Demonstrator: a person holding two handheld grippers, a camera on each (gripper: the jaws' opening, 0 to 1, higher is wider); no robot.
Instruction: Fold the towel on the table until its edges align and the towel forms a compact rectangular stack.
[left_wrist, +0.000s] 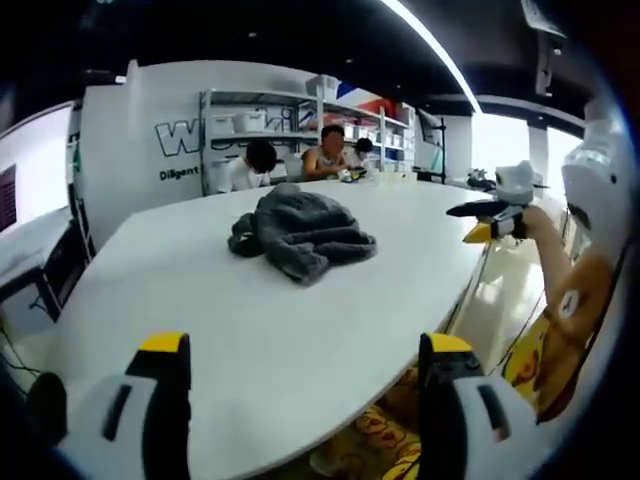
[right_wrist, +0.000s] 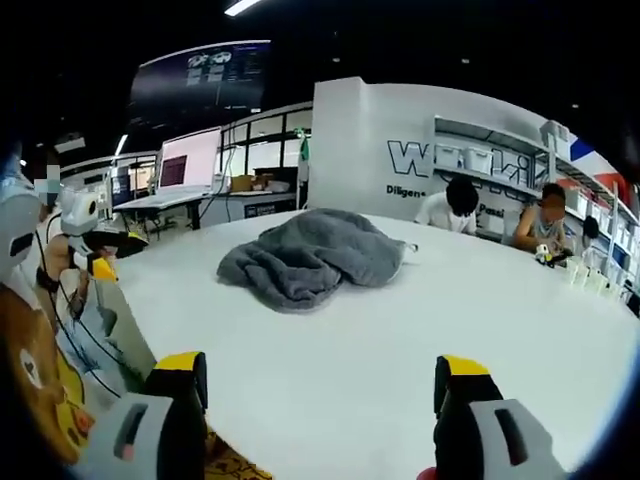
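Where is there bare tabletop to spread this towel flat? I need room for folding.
The white table is bare between the crumpled grey towel and the near edge, and to either side. The far end, by the seated people with small items, is crowded.

I am holding my left gripper with its jaws spread wide apart and gripping nothing, hovering at the near edge of the table. My right gripper is hovering likewise at that table's edge, jaws wide and gripping nothing, and it is also showing off to the right in the left gripper view.
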